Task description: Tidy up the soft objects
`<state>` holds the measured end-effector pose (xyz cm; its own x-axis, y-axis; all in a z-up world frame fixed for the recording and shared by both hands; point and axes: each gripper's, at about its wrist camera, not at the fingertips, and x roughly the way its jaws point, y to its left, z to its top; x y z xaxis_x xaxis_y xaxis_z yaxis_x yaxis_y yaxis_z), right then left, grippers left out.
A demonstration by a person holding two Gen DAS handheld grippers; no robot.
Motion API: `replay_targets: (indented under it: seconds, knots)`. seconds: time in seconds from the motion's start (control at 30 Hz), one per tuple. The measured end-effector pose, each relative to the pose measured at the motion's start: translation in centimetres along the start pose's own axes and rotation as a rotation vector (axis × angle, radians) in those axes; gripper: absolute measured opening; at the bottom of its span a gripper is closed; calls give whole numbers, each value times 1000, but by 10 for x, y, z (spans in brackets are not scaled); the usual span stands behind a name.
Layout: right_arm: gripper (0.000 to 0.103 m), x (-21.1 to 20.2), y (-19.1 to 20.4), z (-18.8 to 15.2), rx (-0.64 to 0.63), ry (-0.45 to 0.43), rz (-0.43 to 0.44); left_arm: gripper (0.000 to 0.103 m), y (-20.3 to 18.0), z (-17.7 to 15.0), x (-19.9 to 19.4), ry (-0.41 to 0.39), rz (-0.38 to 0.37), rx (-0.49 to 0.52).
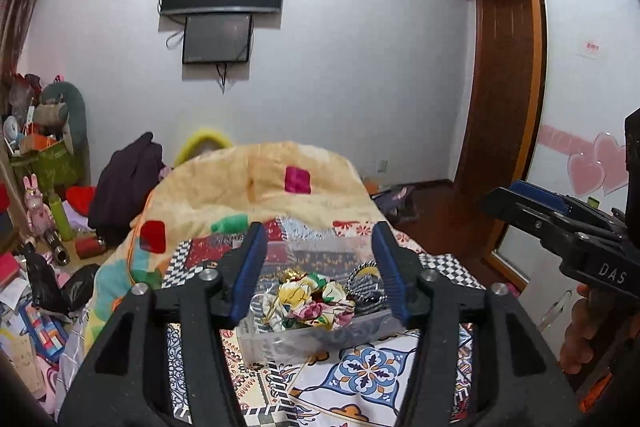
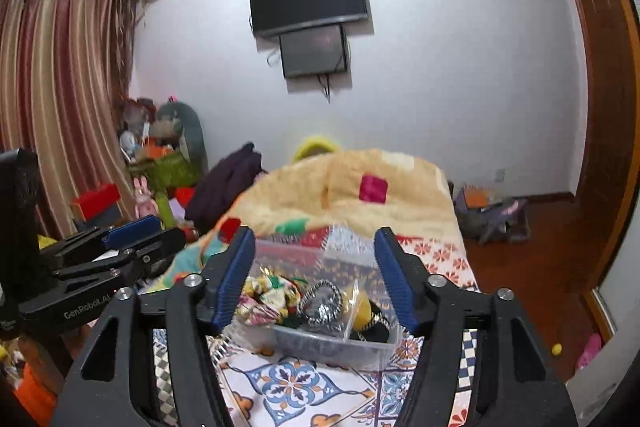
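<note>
Both grippers are raised above the bed and face the clear plastic box [image 1: 316, 331], which sits on the patterned bedsheet [image 1: 360, 379] at lower centre of each view.

The left gripper [image 1: 318, 279] has its jaws spread wide and holds nothing. The right gripper [image 2: 316, 281] is likewise wide apart and empty. In the left wrist view the right gripper enters from the right edge; in the right wrist view the left one enters from the left edge.

The soft objects are already in the box. A floral scrunchie [image 1: 308, 301] lies in the left compartment, with a black-and-white striped hair tie [image 2: 322, 301] beside it toward the centre. In the right wrist view a clear divider [image 2: 351, 307] separates these from a yellow and black item [image 2: 370, 321] at the right end; its nature cannot be told. No loose soft item shows on the sheet near the box.

Judgement: the step in hand is either between picks or an inspection of the filled box; sorting appears well advanced. If anything remains, the next move calls for lowering one gripper to pinch a single item. The items lie tangled, so two may lift together, and the light box may slide on the sheet.

The yellow quilt [image 1: 248, 187] is bunched behind the box.
</note>
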<state>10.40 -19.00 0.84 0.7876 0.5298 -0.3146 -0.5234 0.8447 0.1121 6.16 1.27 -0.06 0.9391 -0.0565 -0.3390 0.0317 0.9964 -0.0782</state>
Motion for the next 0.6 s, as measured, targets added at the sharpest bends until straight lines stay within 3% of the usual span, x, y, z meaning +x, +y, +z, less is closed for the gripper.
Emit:
replay_targets:
  seconds: [0.13, 0.37, 0.43, 0.6]
  knots:
    - [81, -5, 5, 0, -11, -34, -2, 72, -2, 2, -12, -34, 11, 5]
    - [92, -6, 10, -5, -29, -47, -11, 91, -3, -1, -21, -60, 25, 10]
    - [100, -7, 11, -6, -35, -58, -20, 93, -2, -2, -23, -68, 26, 8]
    - [103, -11, 14, -8, -50, -71, -28, 96, -1, -3, -23, -70, 27, 4]
